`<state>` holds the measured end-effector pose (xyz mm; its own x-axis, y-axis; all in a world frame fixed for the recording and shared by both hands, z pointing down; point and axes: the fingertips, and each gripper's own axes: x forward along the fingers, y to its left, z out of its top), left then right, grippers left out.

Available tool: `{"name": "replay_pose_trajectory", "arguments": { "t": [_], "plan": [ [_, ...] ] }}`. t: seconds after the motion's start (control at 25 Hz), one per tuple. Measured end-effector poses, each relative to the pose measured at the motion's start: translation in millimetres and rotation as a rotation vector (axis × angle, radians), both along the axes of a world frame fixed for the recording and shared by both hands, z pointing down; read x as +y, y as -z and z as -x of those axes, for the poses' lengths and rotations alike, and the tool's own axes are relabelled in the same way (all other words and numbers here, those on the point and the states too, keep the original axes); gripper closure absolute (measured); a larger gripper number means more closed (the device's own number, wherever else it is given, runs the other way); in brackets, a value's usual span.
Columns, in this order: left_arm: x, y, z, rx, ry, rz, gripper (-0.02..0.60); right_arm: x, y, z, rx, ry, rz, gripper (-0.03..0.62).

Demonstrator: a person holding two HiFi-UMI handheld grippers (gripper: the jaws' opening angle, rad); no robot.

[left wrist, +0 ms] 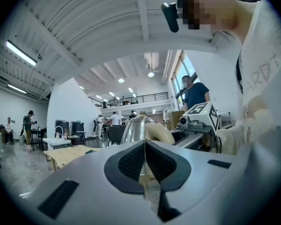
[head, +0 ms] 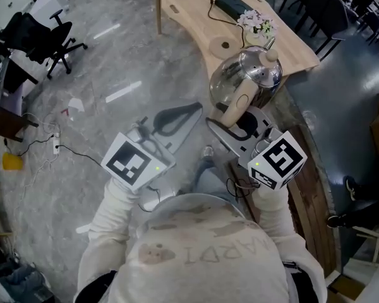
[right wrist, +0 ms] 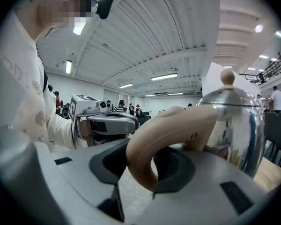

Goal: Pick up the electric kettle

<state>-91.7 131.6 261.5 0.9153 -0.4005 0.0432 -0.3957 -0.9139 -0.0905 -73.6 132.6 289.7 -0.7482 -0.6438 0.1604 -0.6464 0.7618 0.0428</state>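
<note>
Your right tongs point(right wrist: 147, 170) grip the beige handle point(right wrist: 171, 128) of the electric kettle point(head: 247, 74), its body just beyond their tips. Your left tongs point(left wrist: 144, 161), pressed together empty, are alongside

Electric kettle point(head: 246, 74) mirror-silver, handle point(head: 235, 109) beige. Table point(head: 189, 5) under kettle light wood. Left gripper point(head: 192, 111), right gripper point(head: 240, 124) cubes: black-and-white square markers. Floor point(head: 114, 62) mottled grey.
</note>
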Motion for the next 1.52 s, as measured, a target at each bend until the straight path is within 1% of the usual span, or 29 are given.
{"name": "replay_pose_trajectory", "arguments": {
  "t": [0.12,0.28,0.36,0.48,0.56,0.84,1.12,1.28,1.4,1.52],
  "plan": [
    [18,2,0,0.012,-0.019,-0.015,0.568,20,4,3,0.005,-0.008,-0.015,0.448],
    [39,-1,-2,-0.007,-0.032,0.002,0.568,41,13,2,0.016,-0.021,-0.035,0.448],
    [50,-1,-2,-0.009,-0.041,-0.007,0.568,52,17,1,0.016,-0.028,-0.045,0.448],
    [67,2,-2,0.009,-0.058,-0.024,0.568,69,19,2,0.022,-0.037,-0.059,0.448],
    [74,3,0,0.011,-0.059,-0.016,0.568,76,20,4,0.025,-0.041,-0.064,0.448],
    [77,8,1,0.006,-0.069,-0.015,0.568,79,29,3,0.009,-0.053,-0.073,0.448],
    [82,16,9,0.006,-0.073,-0.018,0.568,83,38,9,0.008,-0.063,-0.082,0.447],
    [84,18,6,0.019,-0.086,-0.041,0.568,84,40,6,0.008,-0.069,-0.089,0.447],
    [83,16,11,0.005,-0.071,-0.02,0.568,84,41,9,0.008,-0.07,-0.095,0.447],
    [83,18,13,0.005,-0.066,-0.017,0.568,84,42,11,0.009,-0.069,-0.095,0.447]
  ]
}}
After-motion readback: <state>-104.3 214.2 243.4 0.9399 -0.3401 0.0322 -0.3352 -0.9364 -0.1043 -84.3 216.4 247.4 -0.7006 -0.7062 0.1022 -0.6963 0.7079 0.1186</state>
